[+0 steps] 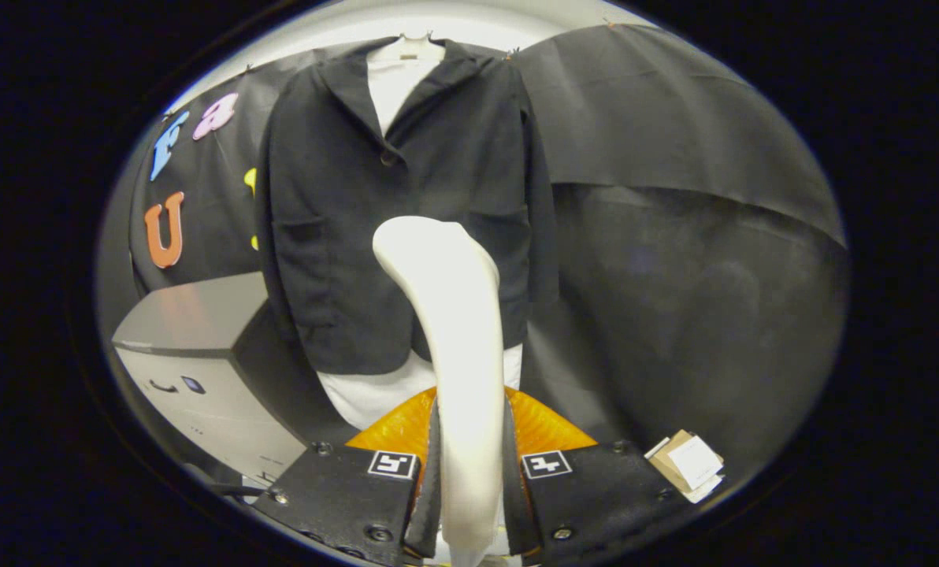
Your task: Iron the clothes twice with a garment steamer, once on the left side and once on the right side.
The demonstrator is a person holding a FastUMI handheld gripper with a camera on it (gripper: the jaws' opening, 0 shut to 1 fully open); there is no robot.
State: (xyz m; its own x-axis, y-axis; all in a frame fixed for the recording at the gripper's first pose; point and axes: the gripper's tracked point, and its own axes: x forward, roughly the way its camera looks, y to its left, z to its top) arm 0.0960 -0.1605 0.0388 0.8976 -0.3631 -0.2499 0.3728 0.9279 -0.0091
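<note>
Gripper [470, 472]: both fingers closed against the handle of the garment steamer [454, 331], one pressing each side. Steamer: pale, long axis running upright from between the fingers, upper end curving over to the left and forward toward the dark jacket [343, 220]; an orange part [395, 429] shows just behind the fingers at its base. Jacket: hanging beyond the steamer on a hanger [406, 43], over a white garment [395, 79] visible at collar and hem. Grey box [194, 339]: left of the jacket, lower. Paper tags [690, 465]: right of the fingers.
</note>
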